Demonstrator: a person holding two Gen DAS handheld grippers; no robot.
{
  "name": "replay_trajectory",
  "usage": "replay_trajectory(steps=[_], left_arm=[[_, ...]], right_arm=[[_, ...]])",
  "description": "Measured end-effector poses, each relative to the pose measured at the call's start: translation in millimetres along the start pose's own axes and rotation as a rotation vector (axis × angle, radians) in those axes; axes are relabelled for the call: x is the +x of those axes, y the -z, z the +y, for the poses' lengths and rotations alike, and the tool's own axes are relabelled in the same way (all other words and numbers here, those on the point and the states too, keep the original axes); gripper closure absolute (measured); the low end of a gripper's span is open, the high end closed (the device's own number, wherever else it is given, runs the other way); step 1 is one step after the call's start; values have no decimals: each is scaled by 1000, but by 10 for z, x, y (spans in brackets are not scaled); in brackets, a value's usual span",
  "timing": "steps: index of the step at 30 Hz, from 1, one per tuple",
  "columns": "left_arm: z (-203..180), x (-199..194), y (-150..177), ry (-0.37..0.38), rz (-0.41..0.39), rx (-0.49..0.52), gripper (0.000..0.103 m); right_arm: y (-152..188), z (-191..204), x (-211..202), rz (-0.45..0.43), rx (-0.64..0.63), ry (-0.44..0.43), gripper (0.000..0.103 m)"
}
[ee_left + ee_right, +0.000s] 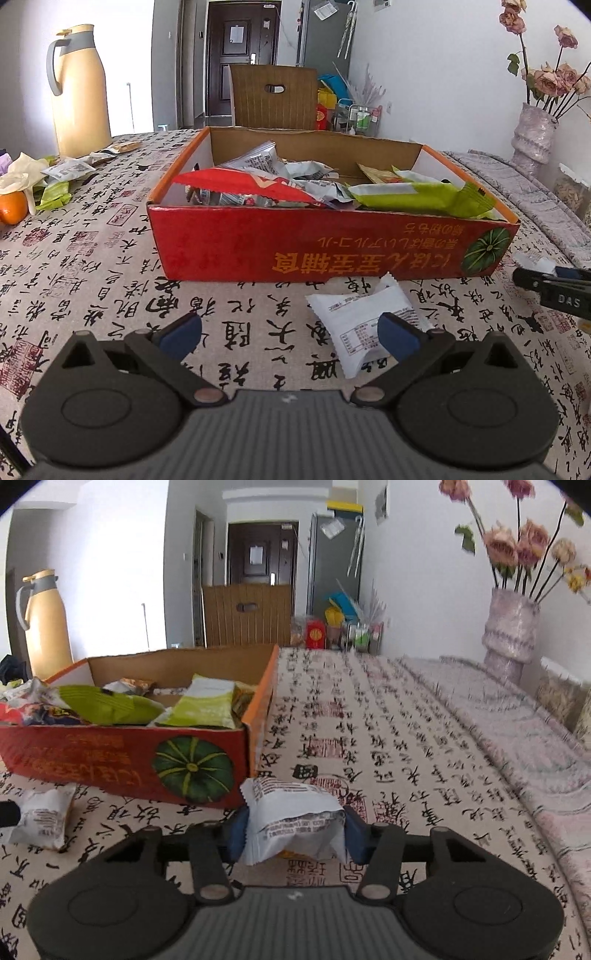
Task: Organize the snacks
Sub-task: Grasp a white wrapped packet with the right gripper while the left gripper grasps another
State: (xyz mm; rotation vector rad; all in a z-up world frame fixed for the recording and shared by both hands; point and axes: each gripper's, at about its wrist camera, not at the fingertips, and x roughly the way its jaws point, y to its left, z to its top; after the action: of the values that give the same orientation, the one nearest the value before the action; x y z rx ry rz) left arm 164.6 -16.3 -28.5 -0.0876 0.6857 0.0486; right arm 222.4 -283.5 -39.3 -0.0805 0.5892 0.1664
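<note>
Two views are examined in turn.

Left wrist view: the left tongs (290,334) are held wide apart above the surface (110,295), with nothing gripped. A white snack packet (360,321) is seen lying on the cloth just before the red box (332,243), partly behind one blue pad and not between the two. The box is already well filled with wrappers, among them a green packet (428,197) and a red packet (251,184). Several loose snacks (62,171) are noted far left near an orange (13,206) and a yellow jug (79,88). The other tool is glimpsed at the right edge.

Right wrist view: the right tongs (293,832) are closed upon a second white packet (291,816), pressed by both blue pads, just beside the box's near corner. The first packet (42,818) is seen at far left, untouched.

Assessment: the sorting is judged largely done; the gripped packet, the one lying by the box, and the far-left pile are still to be boxed.
</note>
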Motion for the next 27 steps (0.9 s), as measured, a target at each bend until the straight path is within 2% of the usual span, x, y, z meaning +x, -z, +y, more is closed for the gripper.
replay_trajectory(steps=[10, 19, 27], left_arm=[[-272, -75, -148, 30, 33, 38, 0], [-630, 140, -243, -53, 125, 19, 0], [-684, 356, -217, -128, 189, -48, 0]], right_arm=[[73, -45, -187, -108, 39, 25, 51], [93, -129, -240, -147, 89, 9, 51], [116, -168, -265, -166, 110, 2, 51]])
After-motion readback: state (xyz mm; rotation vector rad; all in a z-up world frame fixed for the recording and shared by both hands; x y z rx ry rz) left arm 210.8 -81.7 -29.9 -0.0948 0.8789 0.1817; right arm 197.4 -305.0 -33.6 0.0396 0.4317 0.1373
